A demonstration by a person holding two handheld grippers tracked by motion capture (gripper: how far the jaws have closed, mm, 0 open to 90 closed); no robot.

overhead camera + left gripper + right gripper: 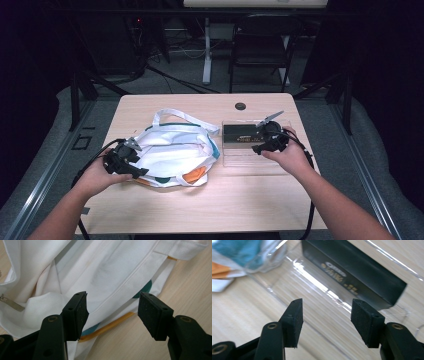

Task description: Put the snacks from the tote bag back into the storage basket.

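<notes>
Pale wooden table [200, 210]: my right gripper [325, 315], open and empty, faces the black box [352, 272] in its clear plastic tray [312, 300], box lengthwise across my jaws; my left gripper [112, 312] gapes beside the white cloth bag [100, 272].

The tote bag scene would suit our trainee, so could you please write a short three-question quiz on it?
1. True or false: the left tongs are clamped on the white tote bag.
2. What lies inside the clear tray? A) a black box B) an orange ball C) scissors
3. Which tongs are over the tray?

Key:
1. False: they stand open over the bag's edge.
2. A: the black box.
3. The right tongs, open.
</notes>
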